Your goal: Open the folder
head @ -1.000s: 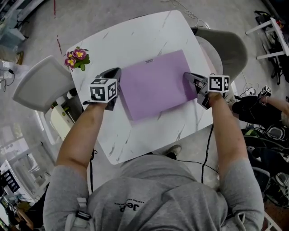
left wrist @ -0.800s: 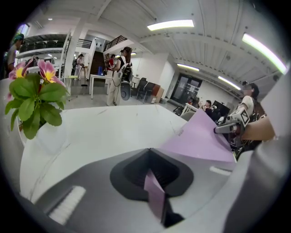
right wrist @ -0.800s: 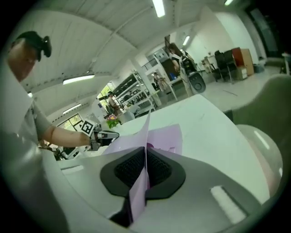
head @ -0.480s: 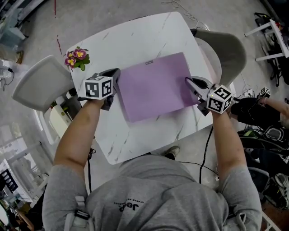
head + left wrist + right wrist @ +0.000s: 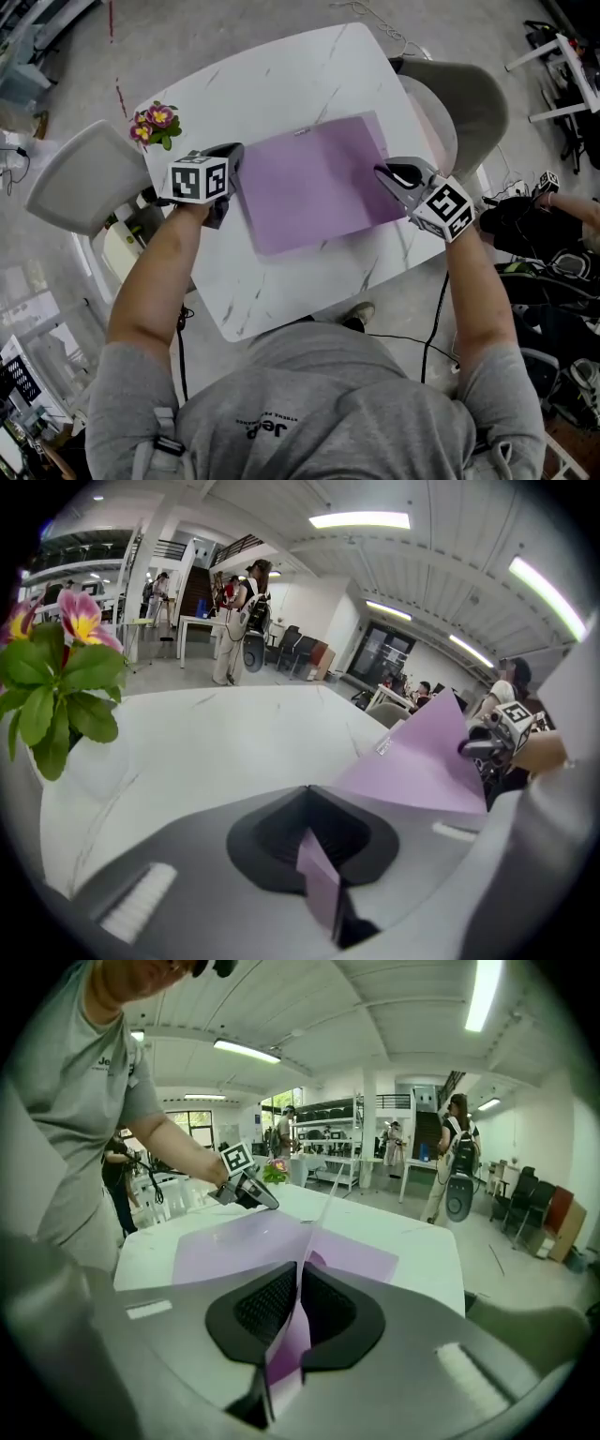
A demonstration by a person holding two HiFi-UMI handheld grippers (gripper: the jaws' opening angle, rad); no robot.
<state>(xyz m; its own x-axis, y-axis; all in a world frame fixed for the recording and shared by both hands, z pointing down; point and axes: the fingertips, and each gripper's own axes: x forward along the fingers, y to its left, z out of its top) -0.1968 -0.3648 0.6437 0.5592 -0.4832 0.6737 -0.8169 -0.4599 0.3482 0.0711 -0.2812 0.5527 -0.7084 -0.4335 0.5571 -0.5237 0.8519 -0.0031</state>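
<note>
So the purple folder [image 5: 314, 183] is lying flat-ish on a white marble-look worktop [image 5: 272, 84], stretched between the 2 tools. The left tool [image 5: 234, 167] is clenched on the folder's near edge on its side; you can see a sliver of purple pinched right between its jaws. The right tool [image 5: 384, 174] is clamped tight too, and what it's got is the thin top cover [image 5: 427, 757] at the opposite edge. It's rolled over on its side, with the sheet running edge-on straight out from between its pads.

Looks to me like the opening step is properly under way, just early. The cover is peeled up off the rest at the right tool's end and rises like a sail, while the part nearer the left tool sits low. I can't tell exactly which layers the left tool is pinning.

The next move, I'd guess, calls for the right tool to carry that cover up and over toward the left tool's side, in an arc around the spine, while the left one keeps the bottom pinned. The sheet looks floppy, so a fast swing could buckle it or drag the whole folder along.

Beyond the left tool there's a small potted flower [image 5: 155, 122] at the worktop's corner. A pale chair [image 5: 80, 173] sits outside each tool. Grey concrete floor, big open hall with strip lights, and a few people standing well behind.
</note>
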